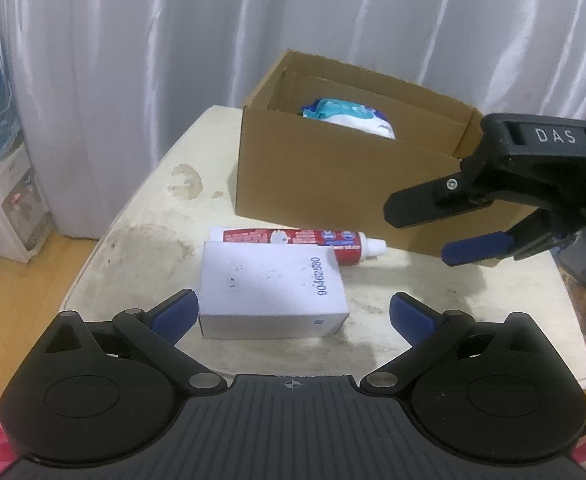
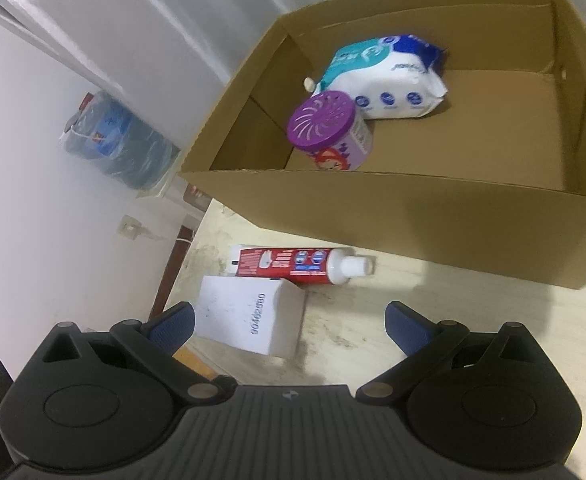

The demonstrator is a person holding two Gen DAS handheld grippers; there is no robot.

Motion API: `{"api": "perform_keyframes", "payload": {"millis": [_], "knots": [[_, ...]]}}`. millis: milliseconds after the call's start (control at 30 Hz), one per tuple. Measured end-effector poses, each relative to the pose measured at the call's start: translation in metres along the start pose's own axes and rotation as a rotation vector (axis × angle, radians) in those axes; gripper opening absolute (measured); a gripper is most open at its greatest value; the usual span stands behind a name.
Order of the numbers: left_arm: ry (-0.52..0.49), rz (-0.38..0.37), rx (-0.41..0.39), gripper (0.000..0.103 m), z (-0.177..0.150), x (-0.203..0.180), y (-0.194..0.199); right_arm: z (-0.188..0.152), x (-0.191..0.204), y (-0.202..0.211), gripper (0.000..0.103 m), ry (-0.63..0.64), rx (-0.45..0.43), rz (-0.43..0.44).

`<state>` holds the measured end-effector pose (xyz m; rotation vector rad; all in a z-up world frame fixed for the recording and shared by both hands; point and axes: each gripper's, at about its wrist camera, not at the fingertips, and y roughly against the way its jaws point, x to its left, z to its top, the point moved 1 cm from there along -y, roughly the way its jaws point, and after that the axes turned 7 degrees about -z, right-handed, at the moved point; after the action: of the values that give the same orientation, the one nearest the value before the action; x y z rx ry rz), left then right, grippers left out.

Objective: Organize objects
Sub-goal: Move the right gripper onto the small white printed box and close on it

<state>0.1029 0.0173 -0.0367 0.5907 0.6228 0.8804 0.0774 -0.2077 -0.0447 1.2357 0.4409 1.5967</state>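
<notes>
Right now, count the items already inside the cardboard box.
2: a wipes pack toward the box's back, and a purple-lidded jar in front of it. The near wall may hide more.

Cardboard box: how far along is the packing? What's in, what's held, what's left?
Done: the wipes pack and the purple-lidded jar sit inside the cardboard box. In hand: nothing; the left gripper and right gripper are both open and empty. Left: the white box and the toothpaste tube lie on the table in front of the box.
</notes>
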Motion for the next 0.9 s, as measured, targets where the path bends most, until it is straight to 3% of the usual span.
{"api": "perform_keyframes", "payload": {"millis": [900], "knots": [[0.085, -0.088, 0.051, 0.103, 0.001, 0.029, -0.031, 0.012, 0.009, -0.061, 0.103, -0.088, 0.154, 0.146]]}}
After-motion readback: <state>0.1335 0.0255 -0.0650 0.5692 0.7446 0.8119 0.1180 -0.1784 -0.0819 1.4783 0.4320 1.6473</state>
